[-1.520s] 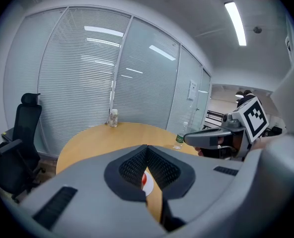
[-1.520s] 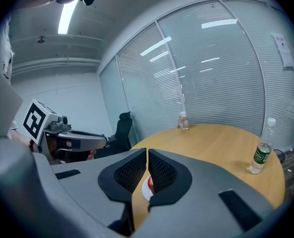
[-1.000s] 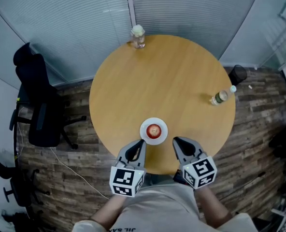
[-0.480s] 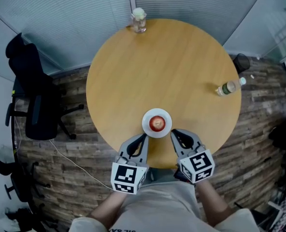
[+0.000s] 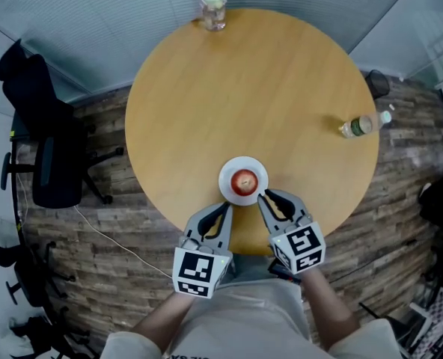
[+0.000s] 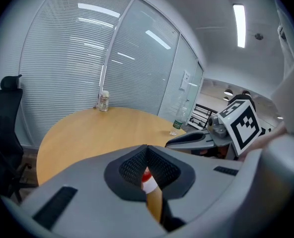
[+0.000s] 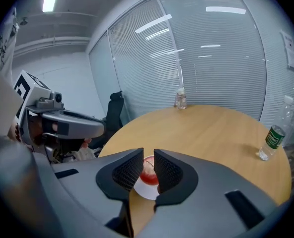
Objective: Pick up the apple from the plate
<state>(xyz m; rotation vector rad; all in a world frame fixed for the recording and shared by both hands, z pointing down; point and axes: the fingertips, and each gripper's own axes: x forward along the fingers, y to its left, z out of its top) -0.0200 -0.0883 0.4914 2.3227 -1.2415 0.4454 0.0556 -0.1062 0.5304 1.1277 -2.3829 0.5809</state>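
Observation:
A red apple point(image 5: 244, 179) lies on a small white plate point(image 5: 229, 169) near the front edge of the round wooden table point(image 5: 251, 88). My right gripper point(image 5: 263, 195) hovers just short of the plate's front right rim, its jaws opening by a narrow gap with nothing between them. In the right gripper view the apple point(image 7: 148, 170) shows through that gap beyond the right gripper point(image 7: 148, 157). My left gripper point(image 5: 223, 206) is shut and empty at the plate's front left. In the left gripper view only a sliver of apple point(image 6: 146, 175) shows under the left gripper point(image 6: 147, 150).
A plastic water bottle point(image 5: 360, 126) lies at the table's right edge. A glass jar point(image 5: 213, 10) stands at the far edge. A black office chair point(image 5: 46, 148) stands on the wood-plank floor to the left. Blinds and glass walls lie behind the table.
Both grippers have moved forward and down toward the plate, the right one reaching its rim. The view has shifted, so the table sits higher in the picture.

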